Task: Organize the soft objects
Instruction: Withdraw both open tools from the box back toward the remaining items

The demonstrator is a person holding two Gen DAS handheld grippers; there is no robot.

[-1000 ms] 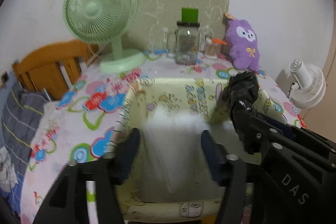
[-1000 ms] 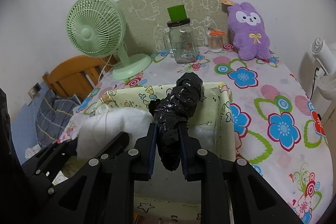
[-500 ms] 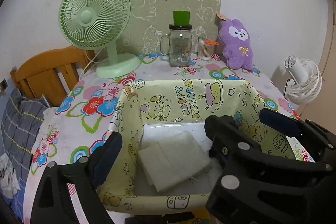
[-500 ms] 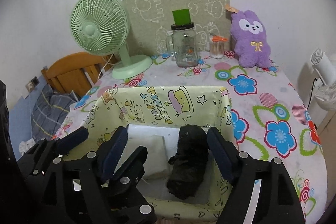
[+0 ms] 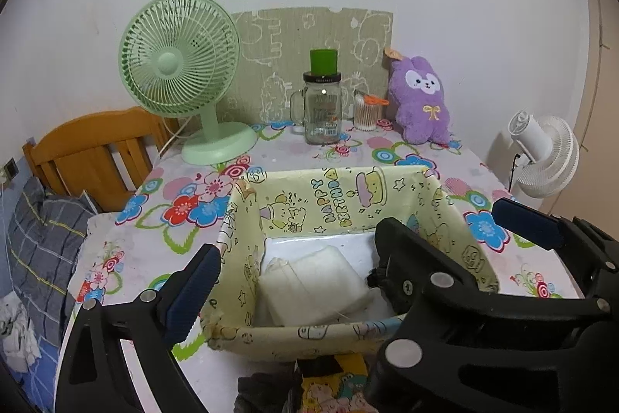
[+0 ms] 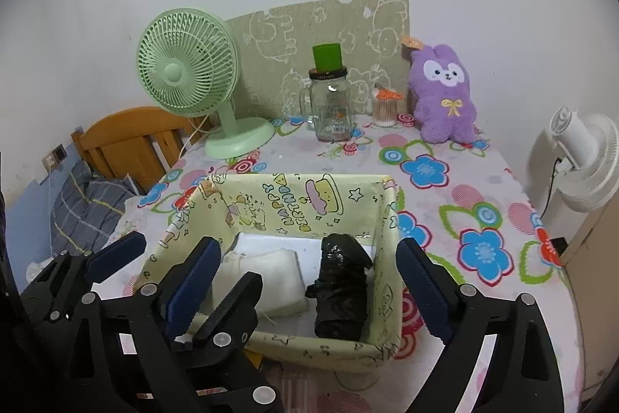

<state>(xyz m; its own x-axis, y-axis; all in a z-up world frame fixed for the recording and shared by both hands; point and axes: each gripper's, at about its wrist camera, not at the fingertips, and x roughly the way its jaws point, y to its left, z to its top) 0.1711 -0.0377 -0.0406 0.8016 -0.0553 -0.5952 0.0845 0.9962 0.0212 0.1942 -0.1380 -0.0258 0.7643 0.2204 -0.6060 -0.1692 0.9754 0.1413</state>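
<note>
A white padded wad [image 5: 313, 281] [image 6: 267, 277] lies on the floor of the yellow "happy birthday" box [image 5: 348, 196] [image 6: 294, 196], on its left side. Beside it on the right lies a black plastic-wrapped bundle [image 6: 340, 289], mostly hidden in the left wrist view. My left gripper [image 5: 305, 273] hangs above the box's near edge, jaws opening, gripping nothing. My right gripper [image 6: 307, 244] hangs there too, jaws opening, its pads well clear of the bundle below. The two grippers overlap, with one left finger [image 6: 240, 297] between the right gripper's fingers. A purple plush [image 5: 421, 99] [image 6: 445, 91] sits at the back right.
On the flowered tablecloth at the back stand a green fan [image 5: 182, 64], a glass jar [image 5: 323, 111] with a green cup on it, and a swab pot [image 5: 365, 111]. A white fan [image 5: 545, 153] is off the right edge, a wooden bedhead [image 5: 96, 149] on the left. Printed packs [image 5: 332, 389] lie near me.
A second ago the left gripper held the white wad and the right was shut on the black bundle, both over the box. Both jaws opened, the items dropped in, and the grippers drew back and up.
</note>
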